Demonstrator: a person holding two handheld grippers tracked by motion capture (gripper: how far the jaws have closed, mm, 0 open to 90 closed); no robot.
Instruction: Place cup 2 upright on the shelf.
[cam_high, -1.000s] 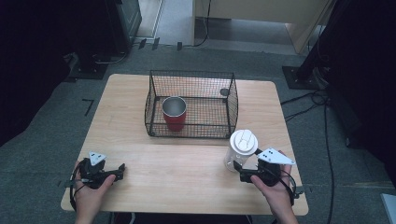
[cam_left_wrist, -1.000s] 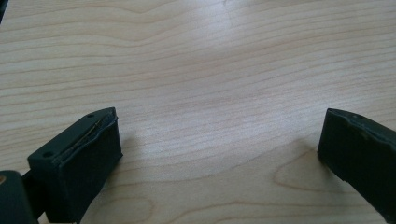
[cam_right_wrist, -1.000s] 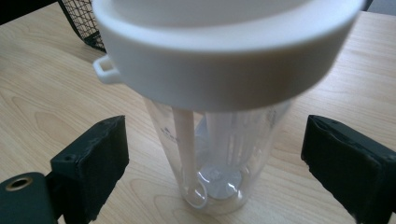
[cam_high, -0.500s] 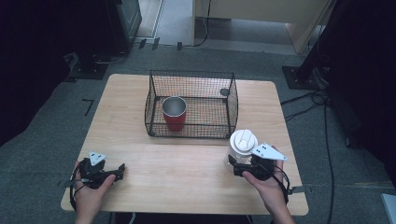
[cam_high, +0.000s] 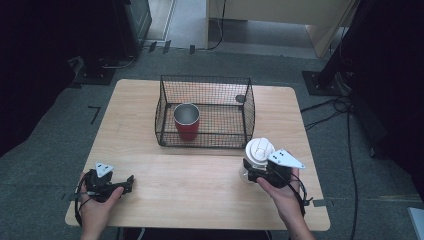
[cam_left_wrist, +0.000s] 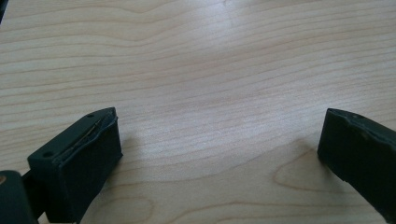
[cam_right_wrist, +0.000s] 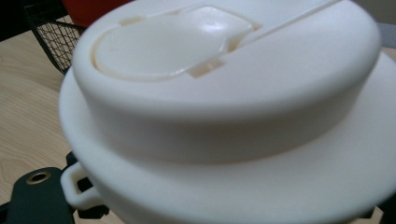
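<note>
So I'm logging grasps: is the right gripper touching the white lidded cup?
Touching: the high view shows the right gripper closed against the white lidded cup.

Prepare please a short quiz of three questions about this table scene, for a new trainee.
1. True or false: the red cup stands inside the wire basket.
2. Which gripper has the white lidded cup between its jaws? A) left gripper B) right gripper
3. Fill in: the left gripper's jaws are ____ over the bare wooden table.

Key: 1 true; 2 B; 3 open.
</note>
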